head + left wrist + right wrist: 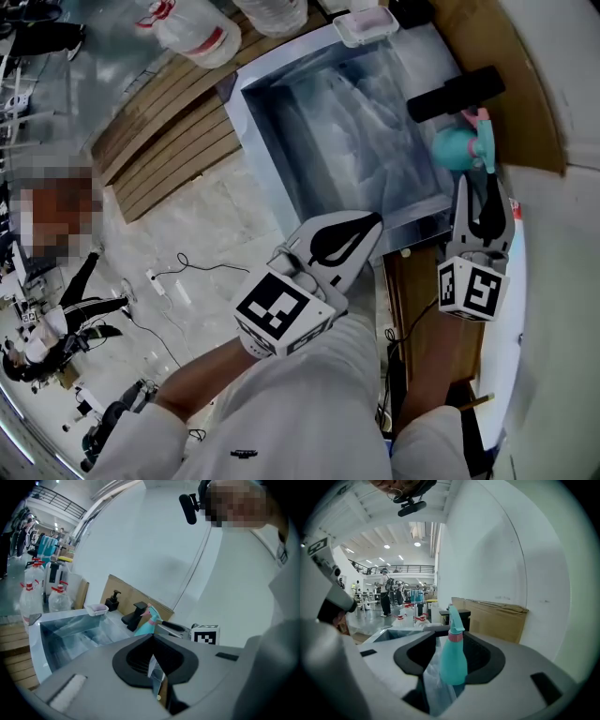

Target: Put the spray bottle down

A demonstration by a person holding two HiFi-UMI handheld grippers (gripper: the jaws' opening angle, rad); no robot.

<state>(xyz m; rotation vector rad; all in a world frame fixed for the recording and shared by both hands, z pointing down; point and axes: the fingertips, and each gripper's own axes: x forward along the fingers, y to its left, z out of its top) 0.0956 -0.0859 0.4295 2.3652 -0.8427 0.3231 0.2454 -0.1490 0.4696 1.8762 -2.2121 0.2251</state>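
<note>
The teal spray bottle (457, 147) with a pink collar stands upright on the counter at the right rim of the metal sink (262, 112), beside a black faucet (455, 94). My right gripper (482, 184) is just in front of it with its jaws open. In the right gripper view the bottle (452, 660) stands free ahead of the gap and the pads do not press on it. My left gripper (364, 228) hangs over the sink's front edge, jaws together and holding nothing. In the left gripper view the bottle (147, 620) shows beyond the jaws.
A white soap dish (367, 23) rests on the sink's far rim. Large water bottles (197, 28) stand on wooden slats at the far left. Brown cardboard (511, 84) lines the wall behind the faucet. A black soap dispenser (112, 601) stands on the counter.
</note>
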